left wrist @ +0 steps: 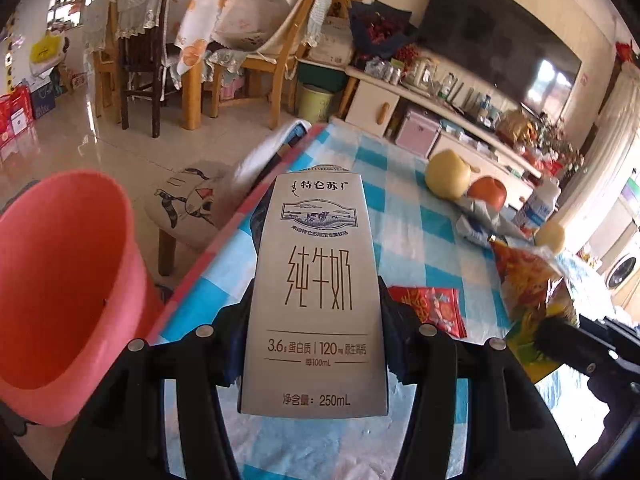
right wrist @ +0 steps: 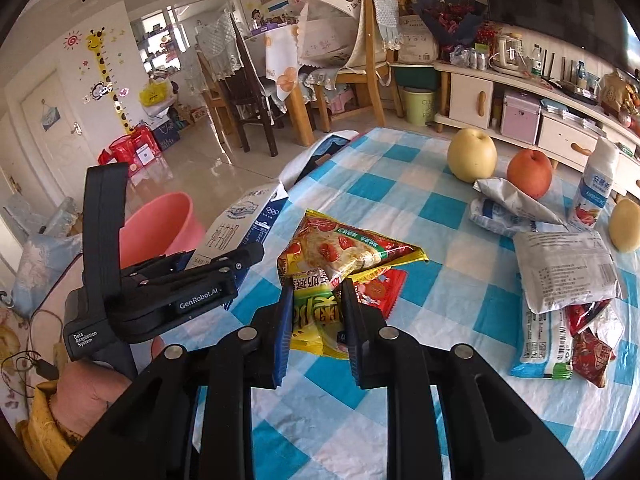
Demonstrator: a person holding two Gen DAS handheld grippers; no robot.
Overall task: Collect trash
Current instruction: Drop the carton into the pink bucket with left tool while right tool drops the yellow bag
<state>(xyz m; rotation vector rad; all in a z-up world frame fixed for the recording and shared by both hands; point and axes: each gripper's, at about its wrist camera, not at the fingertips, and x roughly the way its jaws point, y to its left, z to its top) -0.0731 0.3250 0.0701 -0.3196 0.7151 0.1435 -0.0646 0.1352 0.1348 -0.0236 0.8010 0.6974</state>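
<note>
left fingers (left wrist: 316, 344) grip milk carton (left wrist: 316, 292); right fingers (right wrist: 316, 300) clamp snack wrapper (right wrist: 320, 312); pink bucket (left wrist: 60, 280) empty.

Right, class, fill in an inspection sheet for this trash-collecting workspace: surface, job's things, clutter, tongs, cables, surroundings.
Surface: table under a blue-and-white checked cloth.
Job's things: milk carton; yellow snack bag; red wrapper under it; white wrappers at the right; pink bucket beside the table.
Clutter: yellow apple, red apple, yogurt bottle.
Tongs: left tongs shut on the milk carton, lifted off the cloth; right tongs shut on the yellow snack bag.
Cables: thin dark cable by the person's hand.
Surroundings: dining chairs, TV cabinet, stool, glossy tiled floor.
</note>
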